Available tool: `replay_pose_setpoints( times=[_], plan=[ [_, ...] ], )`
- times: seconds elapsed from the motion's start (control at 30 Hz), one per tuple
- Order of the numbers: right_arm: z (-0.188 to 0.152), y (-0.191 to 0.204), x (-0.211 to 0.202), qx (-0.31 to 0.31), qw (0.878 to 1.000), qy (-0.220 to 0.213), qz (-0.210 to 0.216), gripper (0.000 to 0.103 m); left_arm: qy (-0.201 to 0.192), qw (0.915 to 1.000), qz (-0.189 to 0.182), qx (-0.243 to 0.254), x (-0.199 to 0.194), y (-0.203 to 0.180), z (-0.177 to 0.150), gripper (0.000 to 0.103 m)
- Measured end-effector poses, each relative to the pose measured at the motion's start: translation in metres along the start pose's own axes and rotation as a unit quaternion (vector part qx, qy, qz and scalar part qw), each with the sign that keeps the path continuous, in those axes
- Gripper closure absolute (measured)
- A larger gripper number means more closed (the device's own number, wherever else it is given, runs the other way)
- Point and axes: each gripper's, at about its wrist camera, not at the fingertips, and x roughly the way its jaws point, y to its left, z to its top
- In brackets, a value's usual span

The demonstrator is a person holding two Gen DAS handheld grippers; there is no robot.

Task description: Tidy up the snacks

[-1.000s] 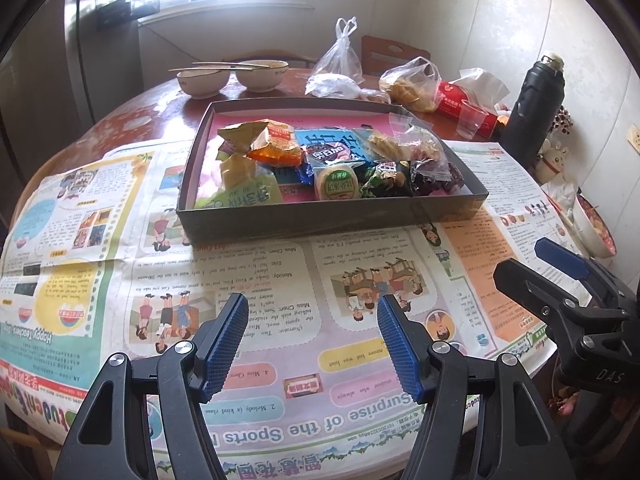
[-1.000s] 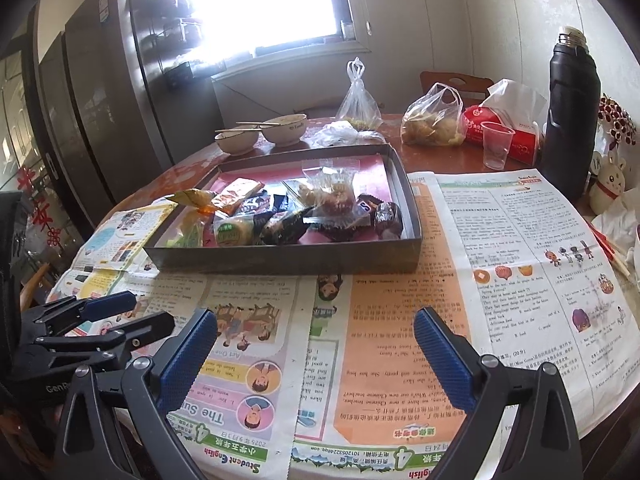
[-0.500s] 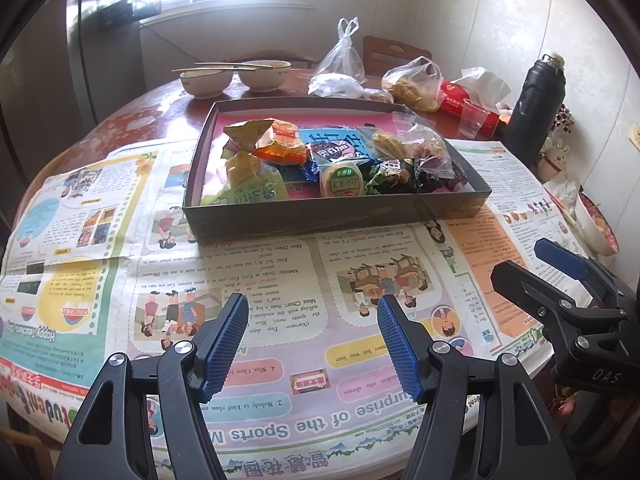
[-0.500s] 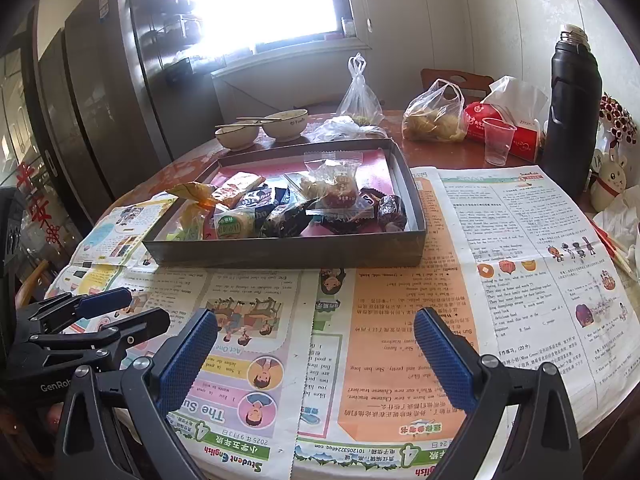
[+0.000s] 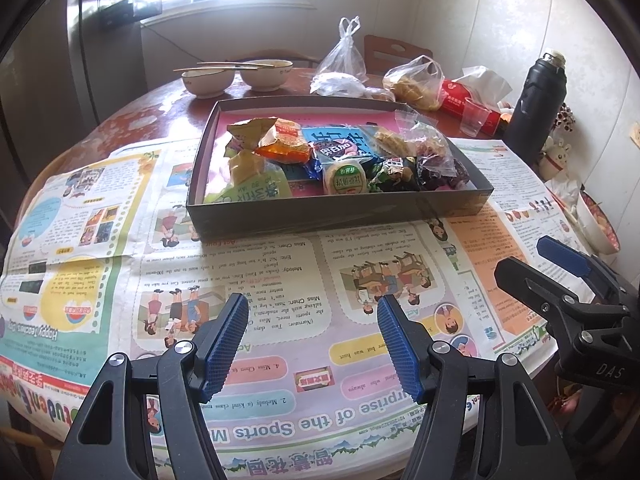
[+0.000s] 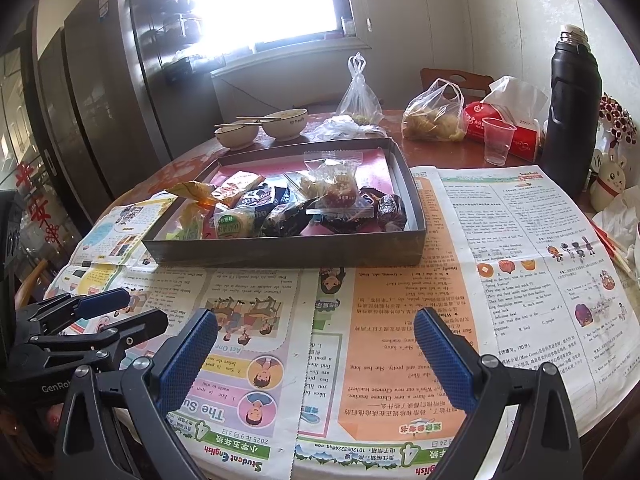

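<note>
Now snack tray (image 5: 320, 220) slightly nearer, perhaps, both hand-held grippers still spread

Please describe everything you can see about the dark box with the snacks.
The dark box is a shallow rectangular tray, seemingly cardboard, with low grey-black walls and a pink floor. It lies flat and open on the newspaper, its far end apparently over bare table. Wrapped snacks crowd its near half; the far half shows bare pink. No gripper touches it.
</note>
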Motion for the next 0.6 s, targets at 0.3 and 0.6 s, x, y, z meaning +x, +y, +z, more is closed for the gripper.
replay_pose_setpoints(
  times=[0.3,0.6],
  plan=[
    [-0.0002,-0.0020,0.0016,0.002,1.000,0.004,-0.001,0.004,0.003,1.0000,0.004,0.000,0.0018,0.0020,0.0009,0.034],
    [0.0030,-0.0090,0.0020,0.008,1.000,0.001,-0.009,0.004,0.008,0.9999,0.005,0.011,0.0077,0.0005,-0.0002,0.034]
  ],
)
